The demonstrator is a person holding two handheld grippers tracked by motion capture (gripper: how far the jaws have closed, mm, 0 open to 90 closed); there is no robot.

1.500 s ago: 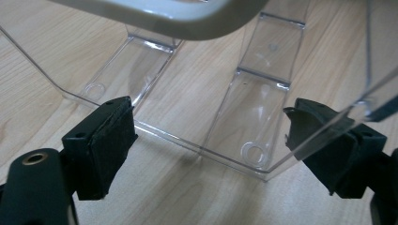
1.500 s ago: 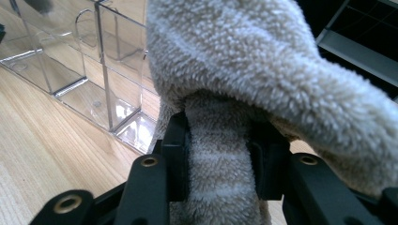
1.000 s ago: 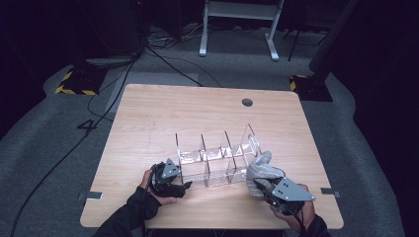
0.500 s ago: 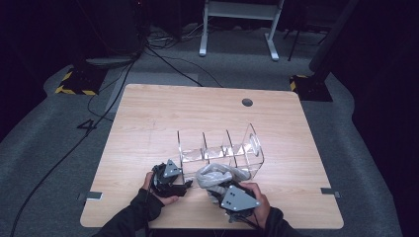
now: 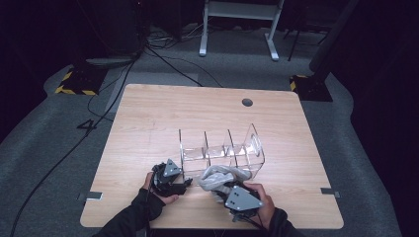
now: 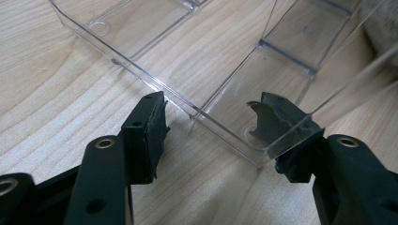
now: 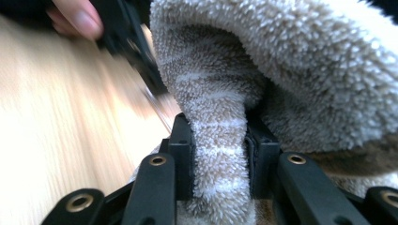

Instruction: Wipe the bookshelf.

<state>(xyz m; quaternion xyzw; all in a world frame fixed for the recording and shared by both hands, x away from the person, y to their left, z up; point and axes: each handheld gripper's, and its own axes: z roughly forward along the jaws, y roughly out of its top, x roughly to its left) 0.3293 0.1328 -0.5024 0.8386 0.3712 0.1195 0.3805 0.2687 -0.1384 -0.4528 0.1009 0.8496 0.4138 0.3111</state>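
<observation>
A clear plastic organiser (image 5: 220,148) with 4 compartments is seen at the centre of the wooden table (image 5: 148,113) in the high view. A fluffy grey-beige cloth (image 5: 217,177) lies bunched just below the organiser's near edge, in the lower middle of that frame, touching the clear wall.

The right gripper (image 5: 228,190) is held at the lower right of the high view, just below the cloth. In the right gripper view, a fold of the cloth (image 7: 220,136) is pinched between the 2 black jaws at the lower centre of the frame, and the rest of the cloth is draped across the upper right. The jaws are clamped on the cloth.

The left gripper (image 5: 184,185) is seen at the lower left of the high view, at the organiser's near left corner. In the left gripper view, the organiser's corner (image 6: 225,126) is found between the 2 jaws in the middle of the frame. The jaws have just been closing, yet they are kept apart, and a gap is visible between the left pad (image 6: 150,126) and the clear wall. Whether the right pad touches the plastic cannot be told.
</observation>
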